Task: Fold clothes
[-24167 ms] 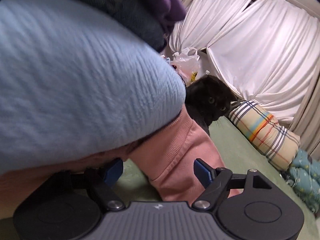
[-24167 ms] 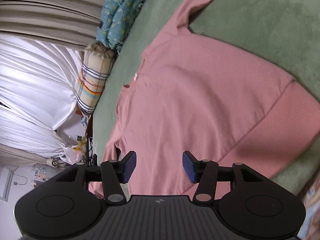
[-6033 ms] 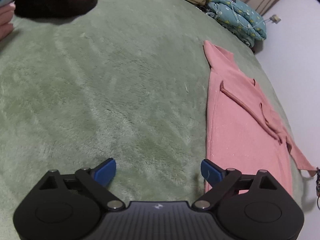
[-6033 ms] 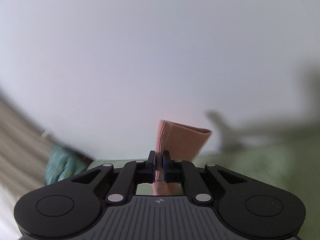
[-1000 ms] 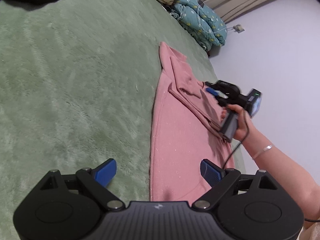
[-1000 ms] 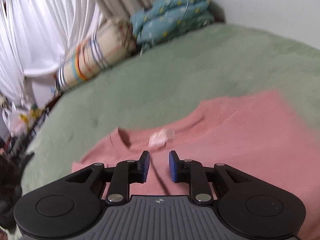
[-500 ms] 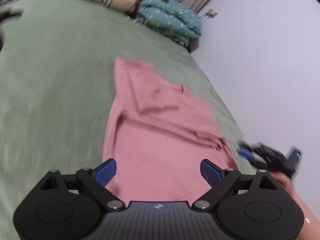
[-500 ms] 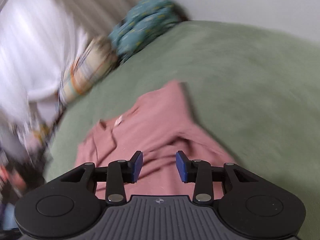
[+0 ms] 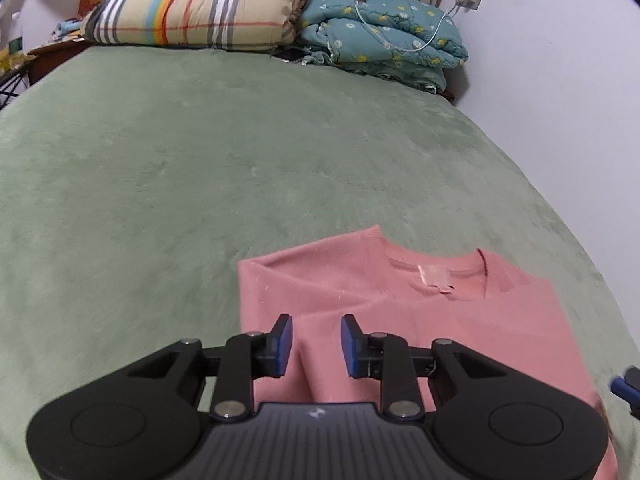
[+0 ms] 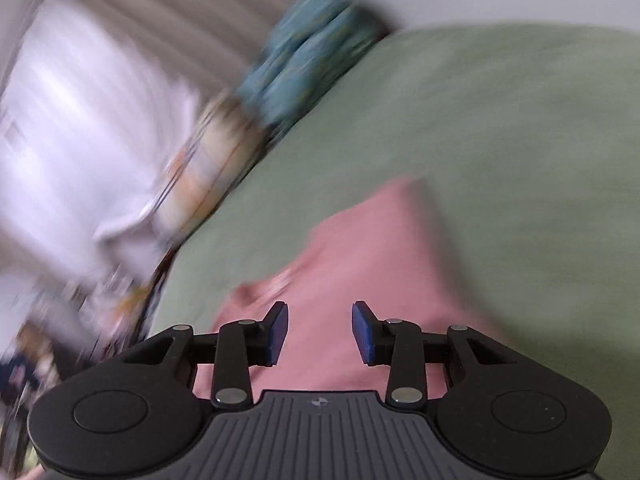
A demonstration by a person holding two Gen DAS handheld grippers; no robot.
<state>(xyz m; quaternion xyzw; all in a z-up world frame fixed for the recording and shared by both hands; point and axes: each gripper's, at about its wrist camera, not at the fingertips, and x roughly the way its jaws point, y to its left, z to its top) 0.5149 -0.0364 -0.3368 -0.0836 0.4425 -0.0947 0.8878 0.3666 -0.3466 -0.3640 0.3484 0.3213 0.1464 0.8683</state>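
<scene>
A pink sweater (image 9: 460, 320) lies folded into a long strip on the green bed cover (image 9: 160, 160), its collar and label (image 9: 434, 276) facing away from me. My left gripper (image 9: 316, 342) hovers over the sweater's left part, just behind the shoulder corner. Its jaws are closing and stand narrow, with a soft ridge of pink cloth under the gap; the pads do not press on it. In the blurred right wrist view my right gripper (image 10: 319, 332) stands open above the pink sweater (image 10: 360, 260), holding nothing. One blue fingertip of the right gripper (image 9: 624, 386) peeks in at the right edge.
A rolled plaid quilt (image 9: 192, 12) and a teal flowered quilt (image 9: 384, 36) with a white cable lie along the far end of the bed. A pale wall (image 9: 560, 100) runs close along the right side. White curtains (image 10: 80, 120) hang beyond the bed.
My left gripper swung across to the sweater's collar end and its jaws went from wide to narrow. The right gripper pulled back along the sweater with its jaws a little wider.
</scene>
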